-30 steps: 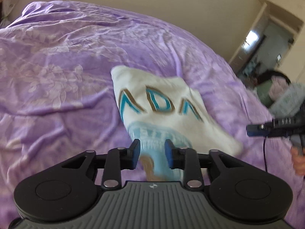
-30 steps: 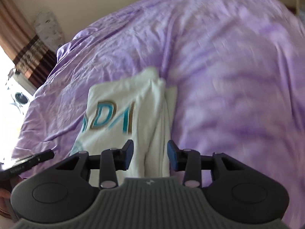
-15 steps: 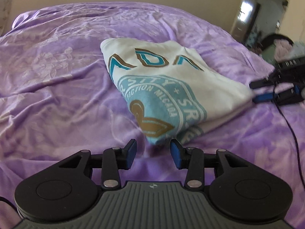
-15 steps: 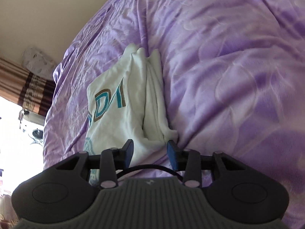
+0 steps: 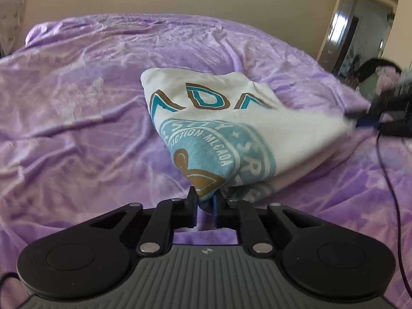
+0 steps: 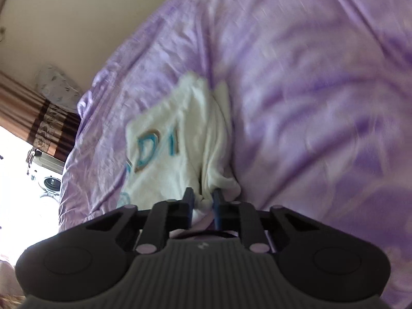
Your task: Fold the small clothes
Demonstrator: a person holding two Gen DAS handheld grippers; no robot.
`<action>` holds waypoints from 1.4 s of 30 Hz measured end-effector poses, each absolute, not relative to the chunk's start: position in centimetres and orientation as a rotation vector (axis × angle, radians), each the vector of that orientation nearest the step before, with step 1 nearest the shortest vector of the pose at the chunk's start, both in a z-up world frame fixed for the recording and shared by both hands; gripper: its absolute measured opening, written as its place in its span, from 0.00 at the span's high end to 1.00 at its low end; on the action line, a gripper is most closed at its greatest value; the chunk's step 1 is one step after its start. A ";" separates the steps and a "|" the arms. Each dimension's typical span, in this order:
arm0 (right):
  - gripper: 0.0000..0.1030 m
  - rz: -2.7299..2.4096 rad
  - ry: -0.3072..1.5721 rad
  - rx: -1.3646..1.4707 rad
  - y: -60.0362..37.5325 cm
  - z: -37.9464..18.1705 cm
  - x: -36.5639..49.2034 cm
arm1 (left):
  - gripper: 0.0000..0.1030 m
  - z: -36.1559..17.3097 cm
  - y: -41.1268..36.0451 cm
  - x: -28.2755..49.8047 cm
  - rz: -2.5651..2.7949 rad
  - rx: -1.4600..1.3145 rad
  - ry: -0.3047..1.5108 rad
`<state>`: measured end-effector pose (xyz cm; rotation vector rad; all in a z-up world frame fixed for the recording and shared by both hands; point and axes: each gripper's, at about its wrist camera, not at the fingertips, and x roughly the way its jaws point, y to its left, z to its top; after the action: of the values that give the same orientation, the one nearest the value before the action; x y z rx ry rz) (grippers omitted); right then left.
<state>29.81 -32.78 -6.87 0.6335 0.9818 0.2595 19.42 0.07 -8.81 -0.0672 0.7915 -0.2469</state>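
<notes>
A folded white T-shirt (image 5: 231,128) with teal and brown lettering and a round teal badge lies on the purple bedspread (image 5: 77,128). My left gripper (image 5: 205,197) is closing on the shirt's near corner, and the printed cloth is pinched between its blue pads. In the right wrist view the same T-shirt (image 6: 177,159) shows its stacked white edges. There my right gripper (image 6: 203,198) is closing on the near end of those layers, with white cloth bunched between the pads. The right gripper (image 5: 360,117) also shows, blurred, at the shirt's far right corner in the left wrist view.
The purple bedspread (image 6: 309,103) spreads wide on all sides of the shirt. A black cable (image 5: 386,170) trails over the bed at the right. A doorway (image 5: 360,25) opens at the back right. A striped curtain (image 6: 38,128) and a washing machine (image 6: 49,180) stand beyond the bed's left side.
Both grippers moved in onto the shirt's edges and their jaws closed from wide apart onto the cloth. The left one now pinches the printed corner, the right one the layered end.
</notes>
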 end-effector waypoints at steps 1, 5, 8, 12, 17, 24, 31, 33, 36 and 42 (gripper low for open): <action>0.93 0.268 0.944 0.609 -32.7 -5.9 29.7 | 0.96 -8.7 -0.2 19.3 -0.236 -0.044 0.806; 0.95 0.236 0.903 0.465 -32.3 -4.4 29.5 | 0.96 -10.1 0.2 19.5 -0.225 -0.079 0.888; 0.95 0.196 0.992 0.483 -32.7 -7.6 29.8 | 0.98 -11.3 0.6 19.6 -0.226 -0.117 0.939; 0.96 0.172 1.010 0.489 -33.2 -10.1 29.8 | 1.00 -11.7 1.6 19.1 -0.205 -0.125 0.981; 0.90 0.190 1.003 0.411 -32.5 -9.2 29.4 | 1.00 -9.5 2.4 18.5 -0.277 -0.164 0.958; 0.79 0.182 0.883 0.250 -31.8 -5.5 28.3 | 0.99 -5.4 2.7 20.7 -0.303 -0.212 0.825; 0.74 0.303 0.877 0.196 -28.9 -6.4 31.2 | 0.99 -7.8 1.8 25.2 -0.324 -0.266 0.817; 0.74 0.288 0.906 0.142 -28.0 -7.7 31.7 | 0.99 -9.0 1.5 25.6 -0.327 -0.264 0.834; 0.66 0.238 0.958 0.089 -27.7 -9.9 32.1 | 0.99 -10.8 1.2 26.1 -0.330 -0.269 0.871; 0.65 0.228 0.976 0.049 -27.3 -11.6 32.5 | 0.98 -12.8 0.8 26.7 -0.317 -0.249 0.916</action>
<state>32.47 -27.32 -11.57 0.0491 0.9758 0.2279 26.74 0.82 -12.77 -0.2486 0.9160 -0.3171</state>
